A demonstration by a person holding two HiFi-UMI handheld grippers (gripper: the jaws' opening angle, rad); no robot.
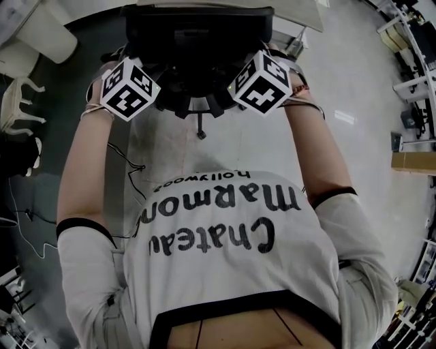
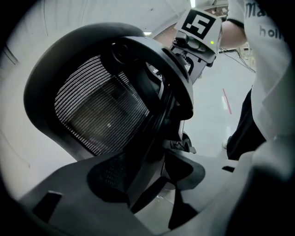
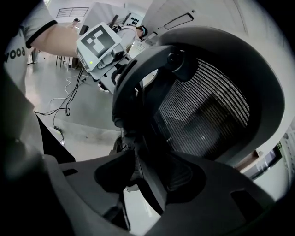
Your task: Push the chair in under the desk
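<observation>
A black mesh-backed office chair (image 1: 197,31) stands in front of me, its back up against the pale desk (image 1: 300,15). My left gripper, marker cube (image 1: 129,87), is at the back's left edge; the right cube (image 1: 262,82) is at the right edge. In the left gripper view my left gripper (image 2: 152,182) straddles the chair's back frame (image 2: 159,115), with floor showing beside one pad. The right gripper (image 3: 147,177) straddles the frame (image 3: 133,106) the same way. Each view shows the other gripper across the mesh (image 2: 99,110).
The chair's star base (image 1: 197,105) lies between my hands on the pale floor. Cables (image 1: 129,160) trail at the left, near a white chair (image 1: 20,102). Shelving (image 1: 415,82) and a cardboard box (image 1: 412,162) stand at the right.
</observation>
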